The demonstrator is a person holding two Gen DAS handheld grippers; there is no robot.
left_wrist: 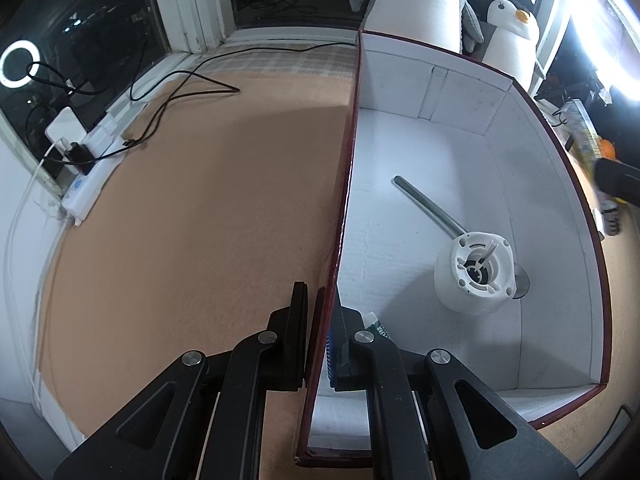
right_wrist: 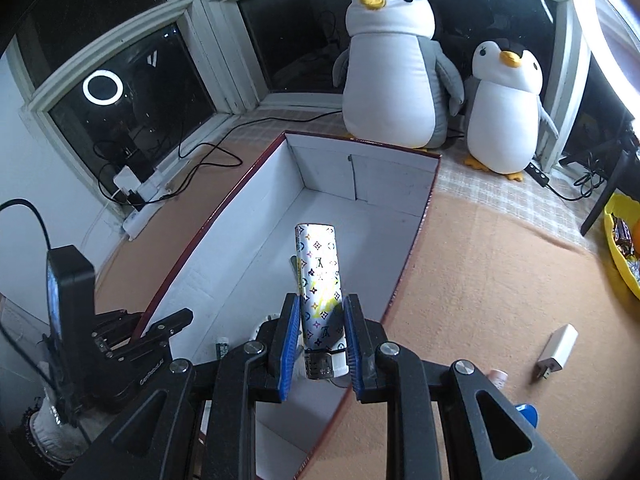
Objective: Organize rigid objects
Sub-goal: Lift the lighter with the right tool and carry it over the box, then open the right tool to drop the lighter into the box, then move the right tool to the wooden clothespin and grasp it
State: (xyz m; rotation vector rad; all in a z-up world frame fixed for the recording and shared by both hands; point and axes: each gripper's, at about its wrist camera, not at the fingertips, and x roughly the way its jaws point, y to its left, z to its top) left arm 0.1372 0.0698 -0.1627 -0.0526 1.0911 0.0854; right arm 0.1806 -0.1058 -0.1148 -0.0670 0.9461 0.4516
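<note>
A large box with white inside walls [left_wrist: 460, 92] and a dark red rim stands on the tan cloth. My left gripper [left_wrist: 318, 298] is shut on its left wall [left_wrist: 347, 184], one finger on each side. Inside the box lie a white round plastic part [left_wrist: 474, 276] and a metal rod [left_wrist: 428, 204]. In the right wrist view my right gripper [right_wrist: 322, 308] is shut on a shiny white tube with a coloured monogram print [right_wrist: 320, 272], tilted up over the box's inside [right_wrist: 248, 252]. The left gripper [right_wrist: 152, 330] shows on the box's left rim.
Two plush penguins [right_wrist: 394, 68] [right_wrist: 504, 116] stand behind the box. A power strip with cables [left_wrist: 86, 184] lies along the window at the left. A white charger [right_wrist: 558, 350], a blue cap [right_wrist: 526, 412] and a yellow bowl [right_wrist: 616, 240] are right of the box.
</note>
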